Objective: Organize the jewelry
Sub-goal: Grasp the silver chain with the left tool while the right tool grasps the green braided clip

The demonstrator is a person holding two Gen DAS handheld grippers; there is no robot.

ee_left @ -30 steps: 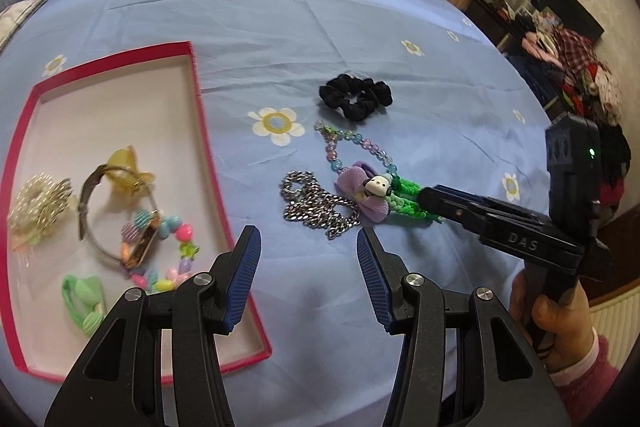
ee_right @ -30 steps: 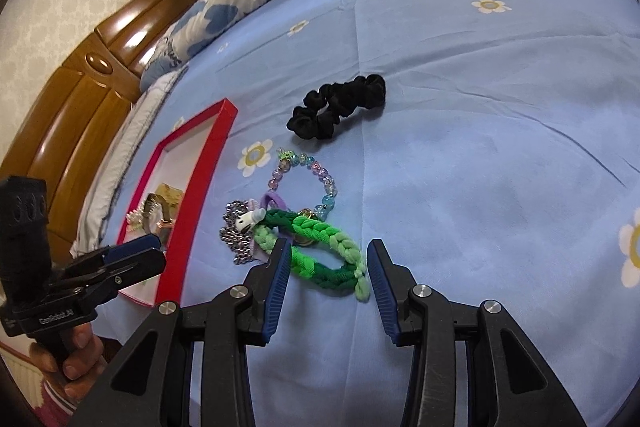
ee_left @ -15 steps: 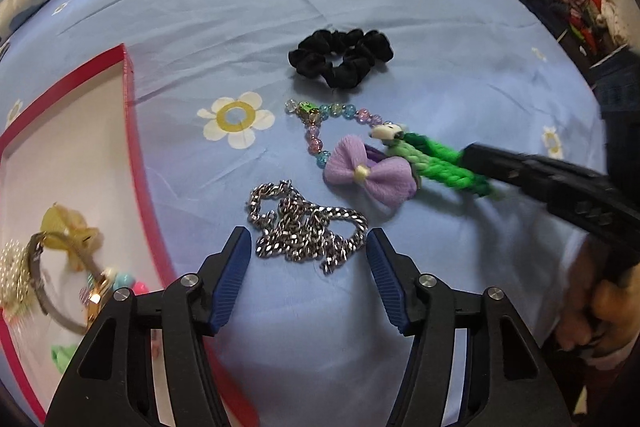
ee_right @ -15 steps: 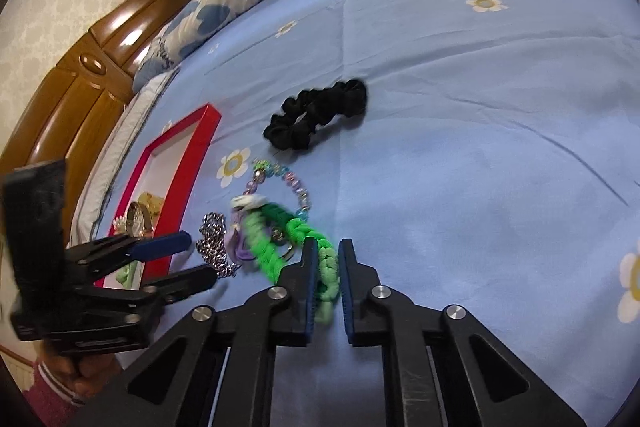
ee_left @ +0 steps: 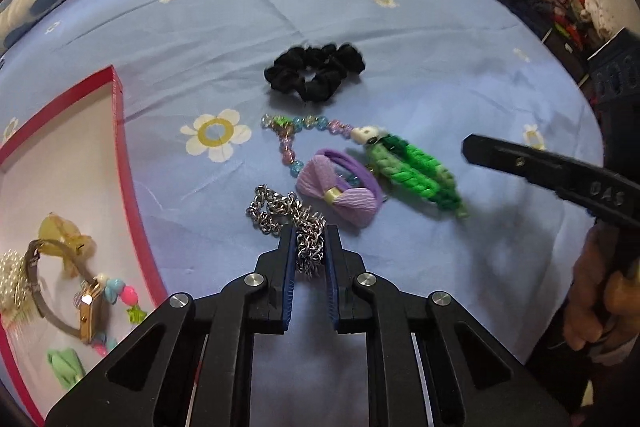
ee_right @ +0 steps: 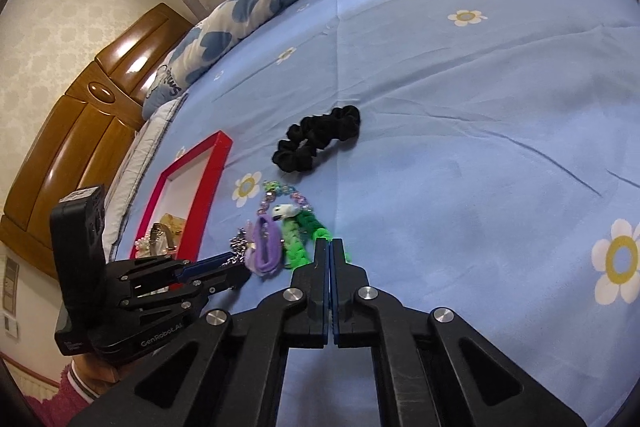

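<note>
Closing on the silver chain (ee_left: 280, 213) on the bed (ee_left: 400, 39), the left tongs (ee_left: 310, 259) pinch it. Right tongs (ee_right: 330, 259) are clenched, maybe nipping the green braid (ee_right: 298, 247).

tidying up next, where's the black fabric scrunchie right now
The black fabric scrunchie lies loose on the blue flowered bedsheet, beyond the pastel bead bracelet and right of the red-rimmed tray in the left wrist view.
</note>
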